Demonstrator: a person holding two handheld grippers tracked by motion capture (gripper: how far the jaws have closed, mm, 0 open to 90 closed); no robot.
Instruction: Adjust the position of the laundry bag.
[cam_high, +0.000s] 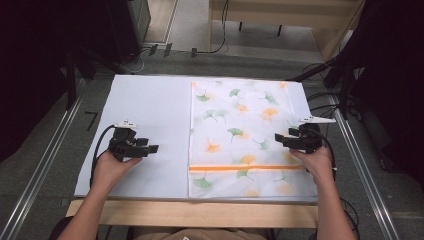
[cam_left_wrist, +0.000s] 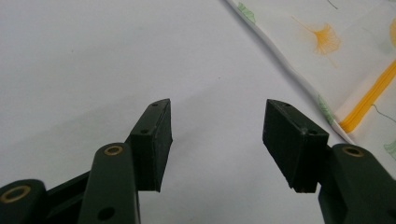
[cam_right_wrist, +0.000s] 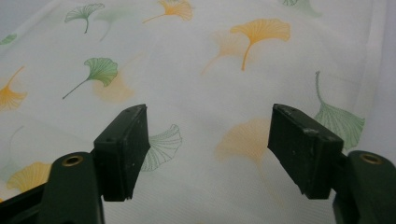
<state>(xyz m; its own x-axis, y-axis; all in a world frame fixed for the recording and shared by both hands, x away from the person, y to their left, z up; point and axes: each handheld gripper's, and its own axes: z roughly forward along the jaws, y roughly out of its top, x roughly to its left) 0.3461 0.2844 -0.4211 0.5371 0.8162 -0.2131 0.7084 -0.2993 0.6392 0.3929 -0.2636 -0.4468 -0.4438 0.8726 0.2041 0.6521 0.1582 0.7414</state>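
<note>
Cloth (cam_high: 240, 135) under open right gripper (cam_high: 281, 138)

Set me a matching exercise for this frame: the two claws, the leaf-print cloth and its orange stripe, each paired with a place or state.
Things:
1. left claw
2. right claw
3. leaf-print cloth
4. orange stripe

Places or states:
A. lies flat on the table's right half
B. open over bare white table cover
C. runs across the cloth near the person
D. open over the printed leaves

Pairs: 1-B, 2-D, 3-A, 4-C
</note>
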